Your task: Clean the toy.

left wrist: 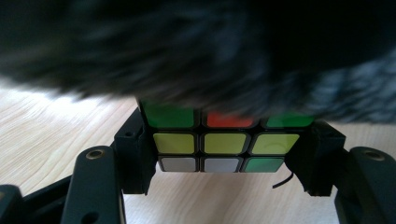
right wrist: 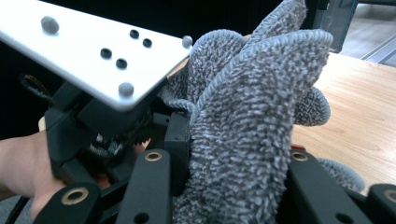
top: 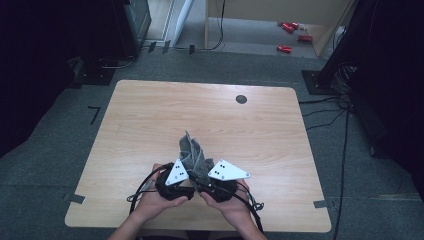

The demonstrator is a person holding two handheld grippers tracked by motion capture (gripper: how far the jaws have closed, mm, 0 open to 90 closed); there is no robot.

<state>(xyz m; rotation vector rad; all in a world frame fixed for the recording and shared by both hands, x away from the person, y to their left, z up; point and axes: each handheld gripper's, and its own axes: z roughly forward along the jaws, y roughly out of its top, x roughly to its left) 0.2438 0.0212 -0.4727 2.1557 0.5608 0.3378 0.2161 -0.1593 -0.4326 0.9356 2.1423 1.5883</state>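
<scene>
High view puts my two hands close together near the table's near edge, about midway along it, with a grey cloth standing up between them. The cloth's long axis runs roughly upright, its bunched top leaning a little toward the far edge. My left gripper has its jaws closed tight on a puzzle cube; in the left gripper view the cube sits square between them just above the wood, with green, red, yellow, white and green tiles showing and the cloth draped over its top. My right gripper has its jaws drawn in on the cloth, the pile squeezed between them and the folds rising up and fanning out above. In the high view the left gripper and the right gripper angle inward toward each other, nearly touching, palms cupping them from below.
</scene>
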